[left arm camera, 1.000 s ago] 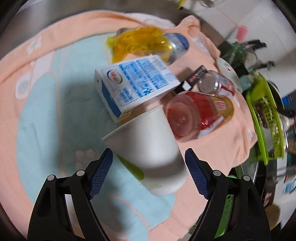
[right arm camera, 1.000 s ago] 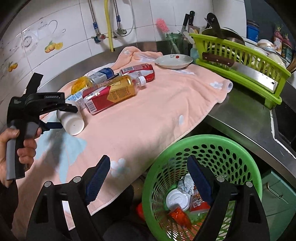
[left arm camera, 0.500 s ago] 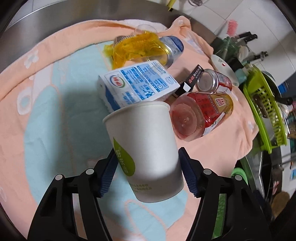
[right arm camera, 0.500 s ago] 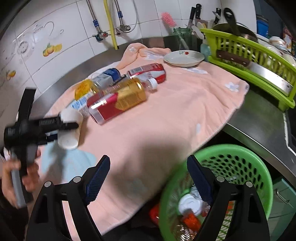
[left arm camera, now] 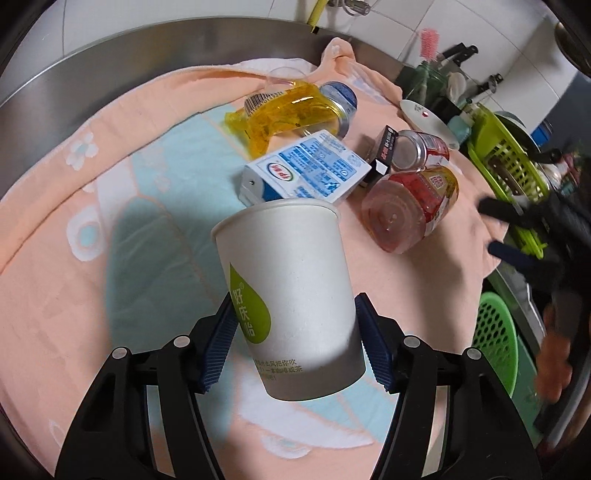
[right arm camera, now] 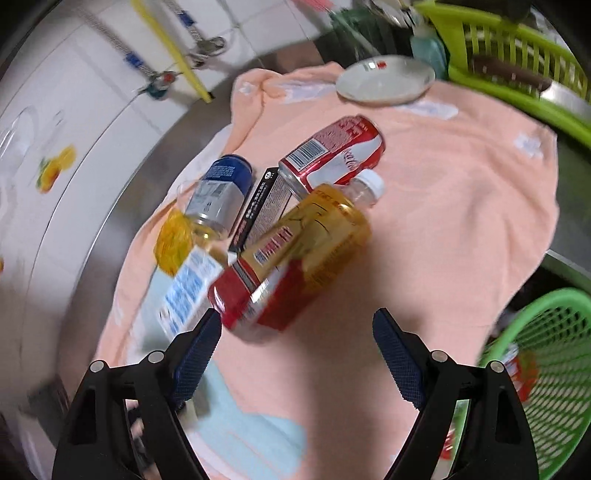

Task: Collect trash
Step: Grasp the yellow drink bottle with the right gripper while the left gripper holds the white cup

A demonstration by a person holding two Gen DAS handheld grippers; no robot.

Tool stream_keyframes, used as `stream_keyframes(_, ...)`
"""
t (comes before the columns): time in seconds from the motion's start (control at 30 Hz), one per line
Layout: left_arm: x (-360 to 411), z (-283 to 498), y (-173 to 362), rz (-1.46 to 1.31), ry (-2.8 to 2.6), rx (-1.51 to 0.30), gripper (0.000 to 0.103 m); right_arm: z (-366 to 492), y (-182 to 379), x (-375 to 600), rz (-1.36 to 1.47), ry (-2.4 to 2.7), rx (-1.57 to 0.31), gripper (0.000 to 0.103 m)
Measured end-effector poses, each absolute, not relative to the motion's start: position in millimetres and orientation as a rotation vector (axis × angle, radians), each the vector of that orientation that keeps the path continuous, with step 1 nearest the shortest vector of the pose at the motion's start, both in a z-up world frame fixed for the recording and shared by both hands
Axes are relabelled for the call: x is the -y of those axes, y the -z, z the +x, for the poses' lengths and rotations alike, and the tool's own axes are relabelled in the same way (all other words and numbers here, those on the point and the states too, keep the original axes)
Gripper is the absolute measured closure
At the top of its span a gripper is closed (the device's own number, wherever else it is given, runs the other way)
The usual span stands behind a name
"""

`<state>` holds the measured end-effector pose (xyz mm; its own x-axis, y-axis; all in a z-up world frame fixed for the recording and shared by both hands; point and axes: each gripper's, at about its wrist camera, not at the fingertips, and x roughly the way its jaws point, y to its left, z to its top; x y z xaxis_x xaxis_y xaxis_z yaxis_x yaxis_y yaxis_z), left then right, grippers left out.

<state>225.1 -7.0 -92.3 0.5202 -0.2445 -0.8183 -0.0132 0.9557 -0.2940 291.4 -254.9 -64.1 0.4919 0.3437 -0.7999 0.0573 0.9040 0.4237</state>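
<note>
Cup (left arm camera: 291,295), empty as far as its tilted rim shows, sits clamped in the left gripper (left arm camera: 295,347) above the towel (left arm camera: 55,295). Right gripper (right arm camera: 295,354) gapes empty. Basket (right arm camera: 546,369) off the towel's edge holds blurred wrappers.

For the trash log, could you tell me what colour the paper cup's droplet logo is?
Green, on the white paper cup; clearest in the left wrist view.

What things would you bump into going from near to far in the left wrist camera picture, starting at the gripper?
left gripper → paper cup → milk carton → yellow wrapper → towel, its far bunched edge → steel counter rim → tiled wall.
</note>
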Motion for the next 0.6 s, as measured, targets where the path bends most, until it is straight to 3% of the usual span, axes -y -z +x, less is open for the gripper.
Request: stream_keyframes(0.6,-3,224,98,-0.229,0.211,-1.022,0.04,359,97,245,0.735,0.074,-1.18,0.026)
